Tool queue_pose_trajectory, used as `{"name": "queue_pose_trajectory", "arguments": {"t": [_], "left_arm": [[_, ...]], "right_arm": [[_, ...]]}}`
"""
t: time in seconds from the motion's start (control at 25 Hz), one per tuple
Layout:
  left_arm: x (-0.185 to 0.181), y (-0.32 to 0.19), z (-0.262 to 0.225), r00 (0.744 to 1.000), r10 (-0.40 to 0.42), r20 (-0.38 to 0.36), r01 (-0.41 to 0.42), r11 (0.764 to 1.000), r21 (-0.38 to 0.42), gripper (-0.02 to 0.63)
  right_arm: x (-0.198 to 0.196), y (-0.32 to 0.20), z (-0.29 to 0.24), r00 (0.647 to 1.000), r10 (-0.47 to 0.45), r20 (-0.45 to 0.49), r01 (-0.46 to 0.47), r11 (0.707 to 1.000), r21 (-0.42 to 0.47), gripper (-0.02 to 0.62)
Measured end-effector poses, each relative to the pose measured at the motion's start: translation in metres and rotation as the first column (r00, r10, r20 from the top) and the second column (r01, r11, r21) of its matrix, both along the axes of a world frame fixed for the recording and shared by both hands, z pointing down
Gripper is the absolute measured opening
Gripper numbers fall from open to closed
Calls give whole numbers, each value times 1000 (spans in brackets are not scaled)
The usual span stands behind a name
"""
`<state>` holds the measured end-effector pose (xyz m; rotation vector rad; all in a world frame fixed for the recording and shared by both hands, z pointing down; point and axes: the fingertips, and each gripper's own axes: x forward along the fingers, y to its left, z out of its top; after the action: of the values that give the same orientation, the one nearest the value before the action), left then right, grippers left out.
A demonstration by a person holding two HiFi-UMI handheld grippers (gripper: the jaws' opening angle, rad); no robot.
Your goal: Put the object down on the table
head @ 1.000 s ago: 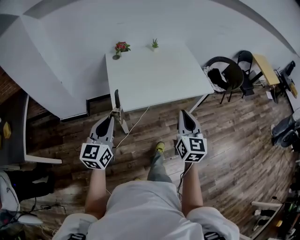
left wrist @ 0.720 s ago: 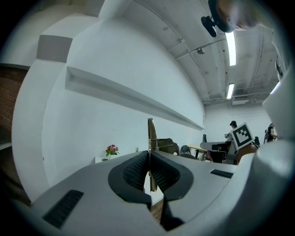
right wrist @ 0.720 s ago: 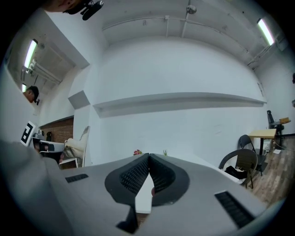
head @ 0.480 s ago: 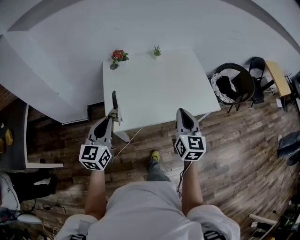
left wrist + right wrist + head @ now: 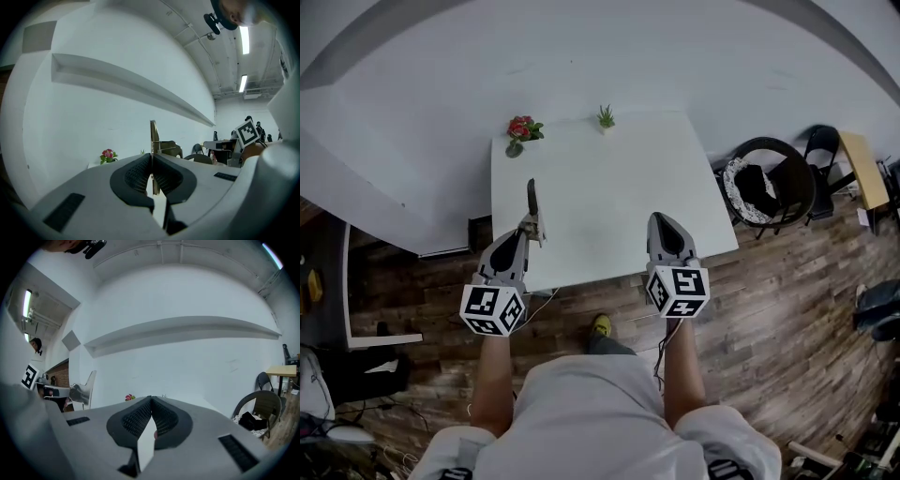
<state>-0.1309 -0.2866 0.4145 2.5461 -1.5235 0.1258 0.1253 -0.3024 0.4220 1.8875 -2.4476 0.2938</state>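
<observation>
Both grippers now reach over the near edge of the white table (image 5: 609, 178), having come forward from above the wood floor (image 5: 787, 272). The left gripper (image 5: 525, 232) is clenched on a thin metal object (image 5: 532, 202), held upright above the table's near left corner. The right gripper (image 5: 663, 220) is closed and empty above the near edge, toward the right corner.

Counts, head view. One white table (image 5: 609, 187). Two small potted plants: one red-flowered plant (image 5: 521, 128), one green plant (image 5: 606, 116). Two grippers: left gripper (image 5: 528, 227), right gripper (image 5: 664, 219). Two marker cubes (image 5: 492, 310), one per gripper. One thin object (image 5: 532, 195). Two dark chairs: one round chair (image 5: 766, 178), one folding chair (image 5: 820, 150). One person (image 5: 581, 412).
</observation>
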Motion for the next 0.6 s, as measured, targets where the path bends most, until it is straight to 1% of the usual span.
{"name": "queue_pose_trajectory", "arguments": {"t": [0.16,0.36,0.52,0.6], "left_arm": [[14,-19,1,1000,-8,-4,8,1000,-3,23],[14,-31,3,1000,-29,2,29,1000,-6,23],[15,-39,10,999,-22,35,22,1000,-12,23],[19,-45,14,997,-11,82,11,1000,-5,23]], "right_arm": [[10,-24,-3,1000,-17,-5,17,1000,2,9],[10,-39,-1,999,-33,-5,33,999,0,9],[13,-43,4,1000,-26,-4,26,1000,-8,9],[18,-44,6,1000,-17,-2,16,1000,-12,9]]}}
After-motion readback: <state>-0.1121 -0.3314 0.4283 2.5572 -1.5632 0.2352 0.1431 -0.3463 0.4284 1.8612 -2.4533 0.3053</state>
